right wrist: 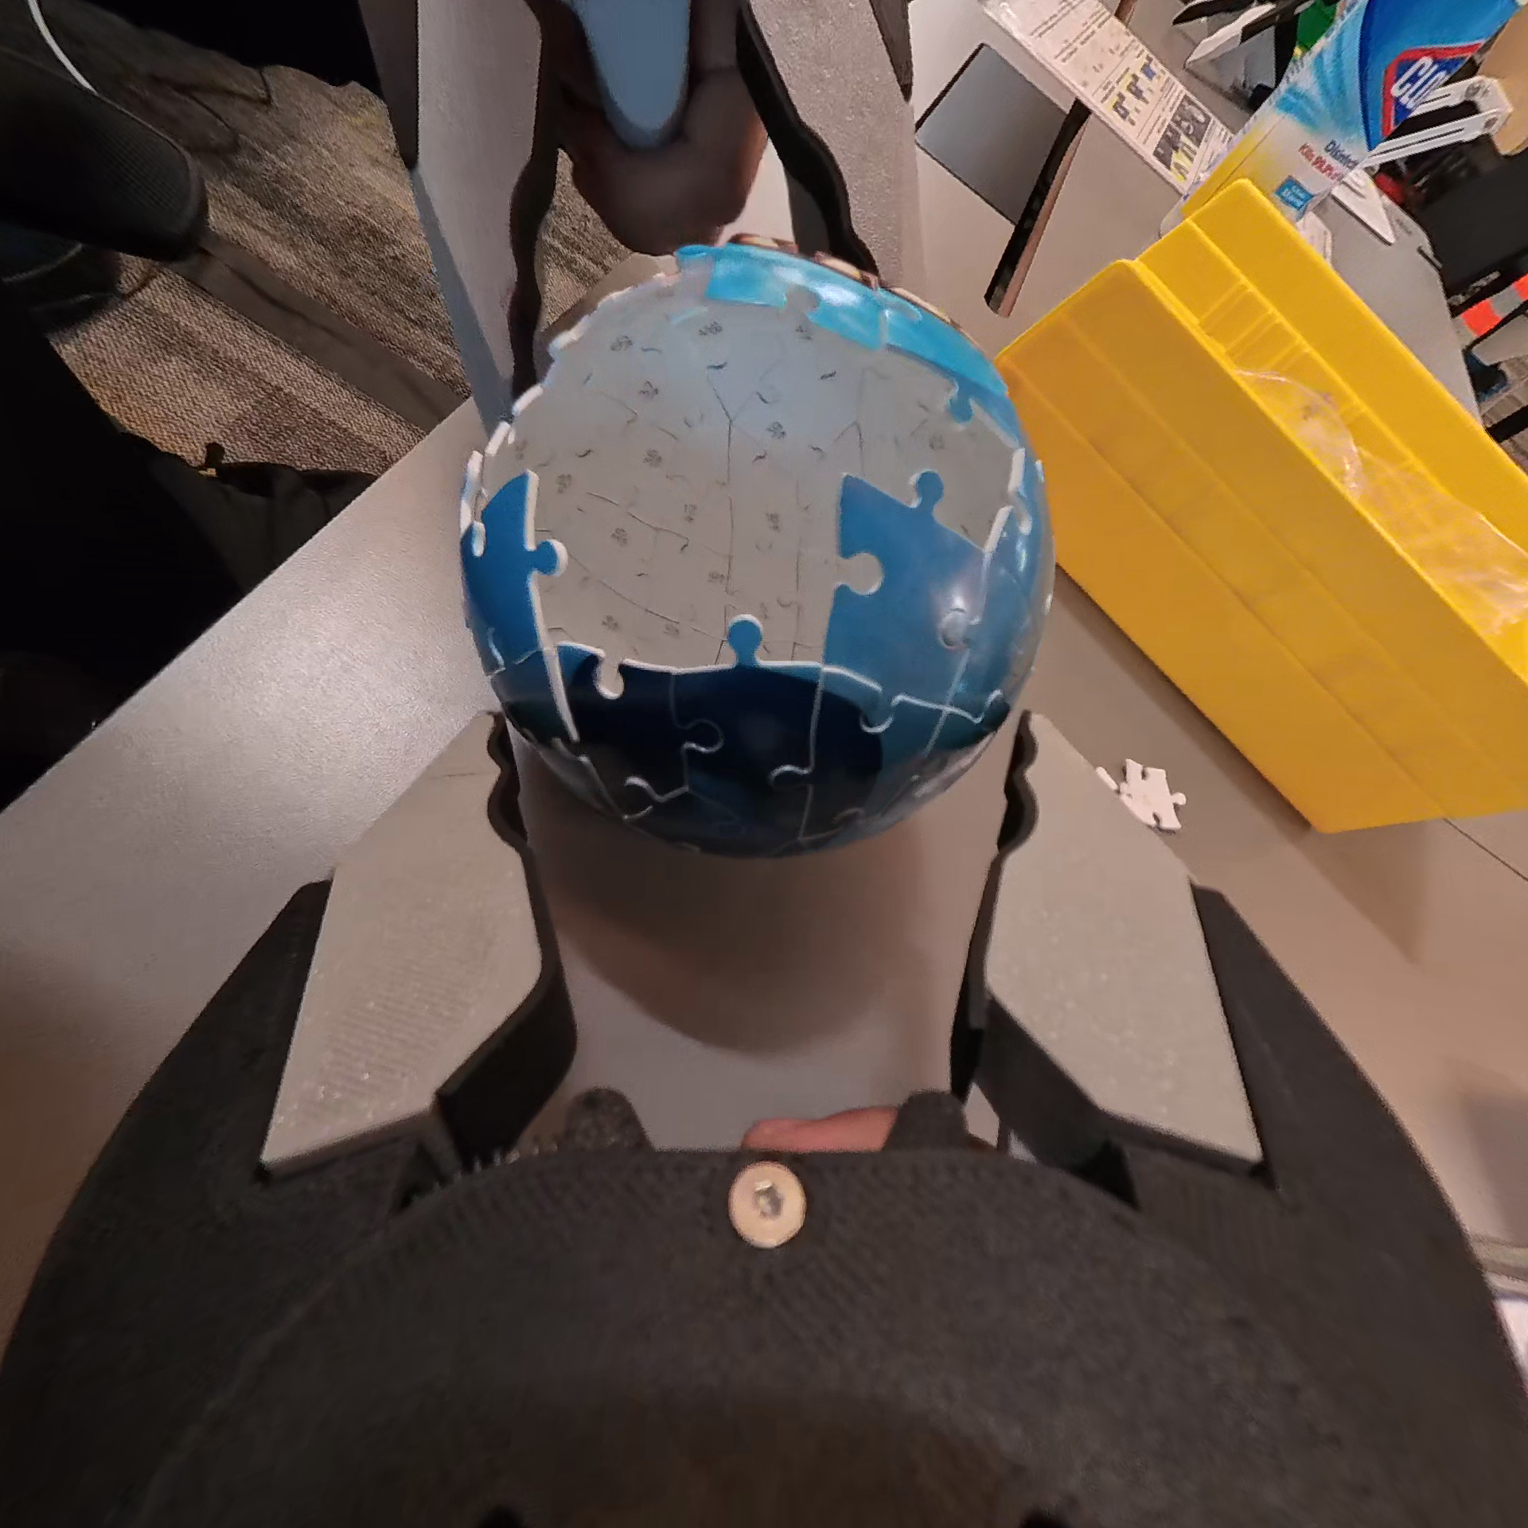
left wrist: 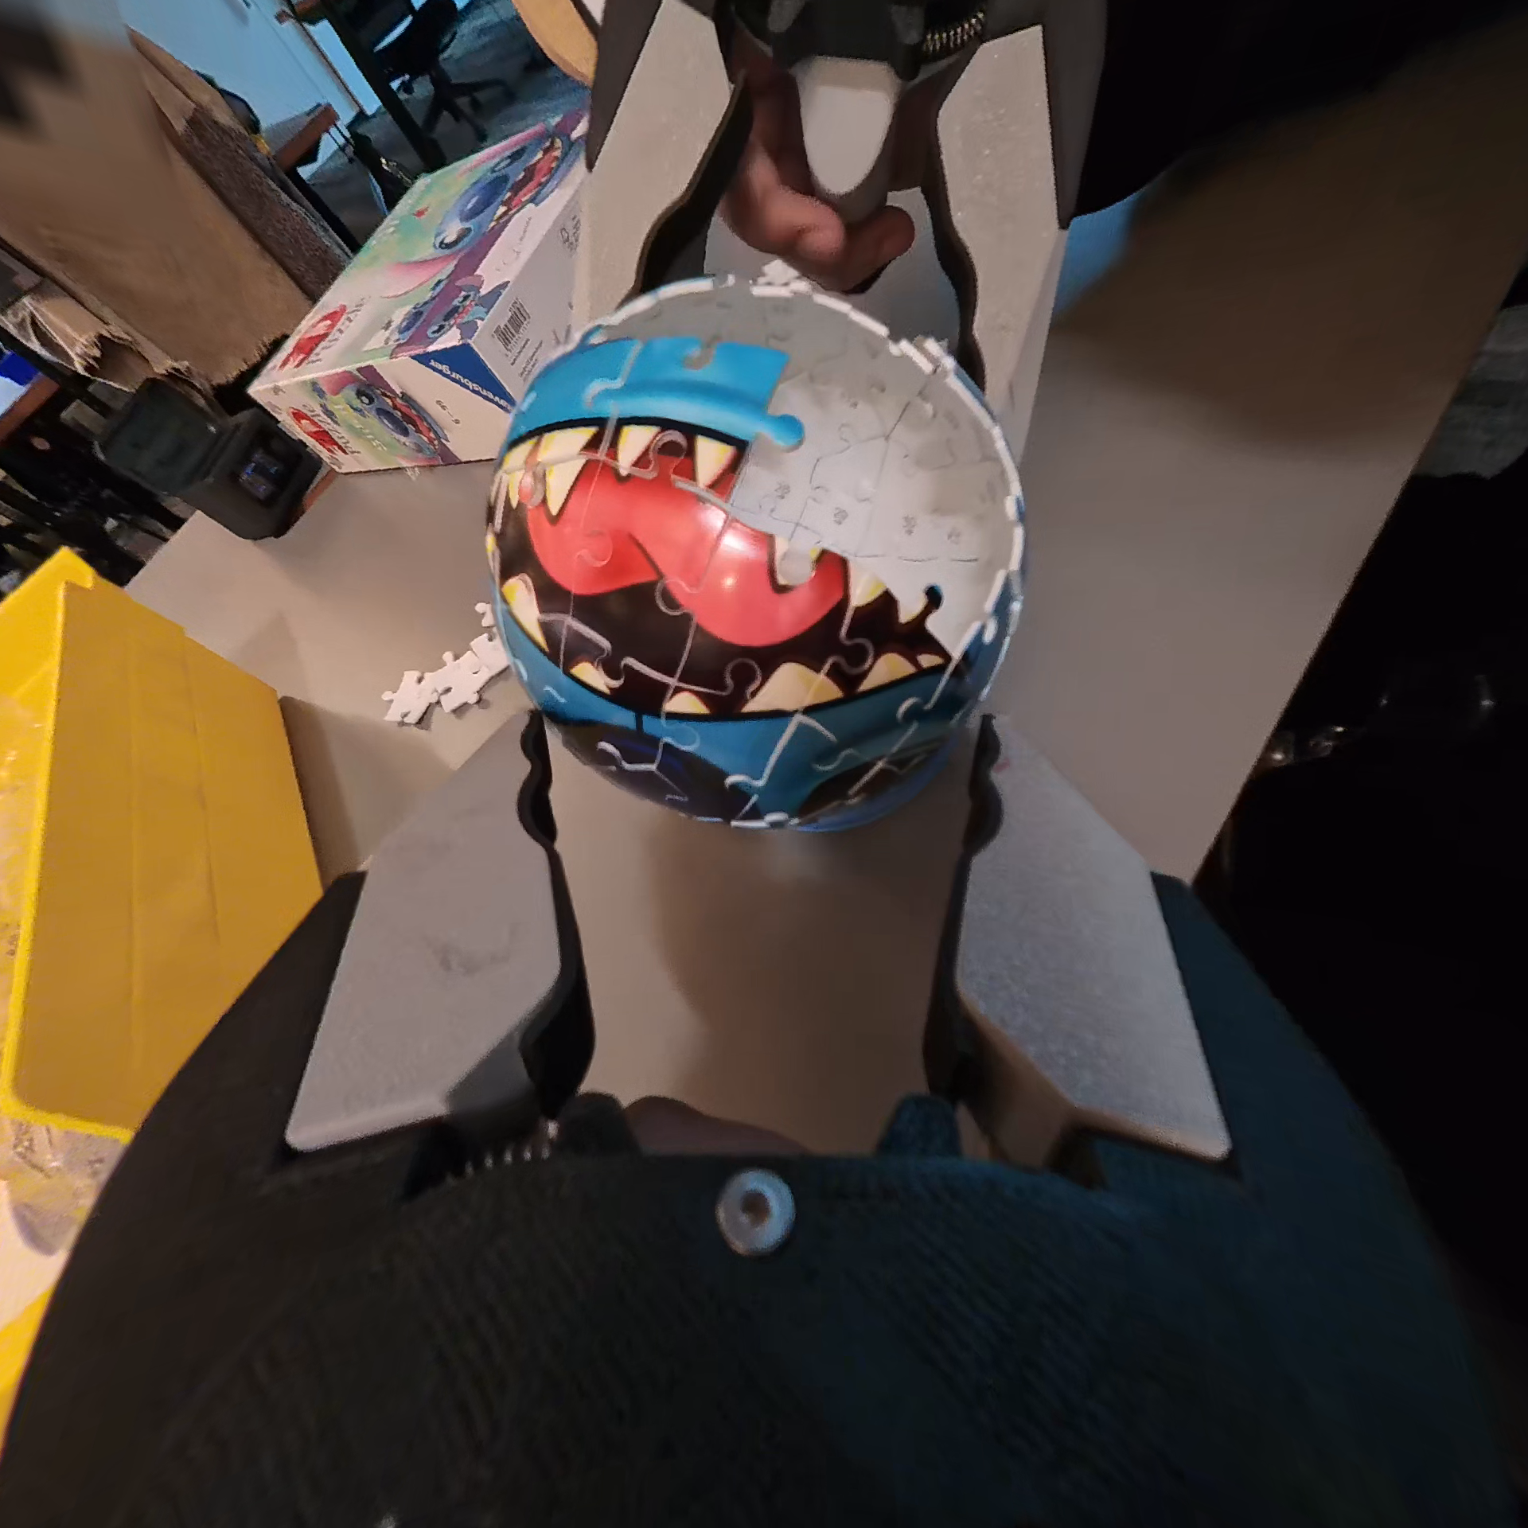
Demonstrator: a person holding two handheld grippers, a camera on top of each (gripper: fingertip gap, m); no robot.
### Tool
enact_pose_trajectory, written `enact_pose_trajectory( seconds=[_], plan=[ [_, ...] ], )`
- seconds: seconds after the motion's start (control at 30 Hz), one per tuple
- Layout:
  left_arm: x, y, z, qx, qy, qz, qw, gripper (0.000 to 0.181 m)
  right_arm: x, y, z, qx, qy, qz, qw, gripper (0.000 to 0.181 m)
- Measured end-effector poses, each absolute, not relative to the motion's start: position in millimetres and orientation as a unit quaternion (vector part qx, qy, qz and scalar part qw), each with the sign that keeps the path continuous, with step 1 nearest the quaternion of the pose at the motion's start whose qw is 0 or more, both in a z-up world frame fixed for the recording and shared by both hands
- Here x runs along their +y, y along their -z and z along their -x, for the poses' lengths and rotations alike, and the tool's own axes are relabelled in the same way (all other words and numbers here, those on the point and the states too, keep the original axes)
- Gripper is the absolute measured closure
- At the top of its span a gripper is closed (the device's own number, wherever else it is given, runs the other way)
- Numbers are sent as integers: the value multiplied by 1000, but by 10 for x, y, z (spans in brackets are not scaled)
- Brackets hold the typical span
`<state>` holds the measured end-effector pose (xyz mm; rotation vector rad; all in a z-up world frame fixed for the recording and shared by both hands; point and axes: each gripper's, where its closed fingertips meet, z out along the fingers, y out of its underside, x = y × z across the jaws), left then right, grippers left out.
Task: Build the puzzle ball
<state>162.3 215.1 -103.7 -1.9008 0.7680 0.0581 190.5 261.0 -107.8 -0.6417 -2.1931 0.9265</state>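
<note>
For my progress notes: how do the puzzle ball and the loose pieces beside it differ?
The puzzle ball is pieces joined into a curved, unfinished shell; the loose pieces lie flat on the table. The ball shows printed blue outside; the loose pieces show white. Both have interlocking tabs.

ball: puzzle ball (left wrist: 728,579), blue w/ toothy red mouth, part-built, big gap open
loose pcs: white pieces (left wrist: 442,682) on table beside ball

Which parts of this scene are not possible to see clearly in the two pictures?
- Underside of the puzzle ball: both views, hidden by its own curve.
- Whether the left gripper fingers touch the ball: left wrist view, unclear.
- Yellow bin contents: right wrist view, glare and edge.
- Loose pieces: left wrist view, printed sides down.
</note>
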Motion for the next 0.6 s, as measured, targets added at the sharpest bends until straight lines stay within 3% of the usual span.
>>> enact_pose_trajectory(
  seconds=[0.17,0.4,0.6],
  plan=[
    [2026,969,-1608,298,-8,793,532,82,2767,978,-2075,-826,-362,274,334,66],
    [1752,888,-1648,269,4,790,551,85,3491,1125,-2709,-806,-326,387,307,104],
    [1603,821,-1952,274,25,781,561,88,3550,1544,-3089,-817,-307,426,238,114]
  ],
)
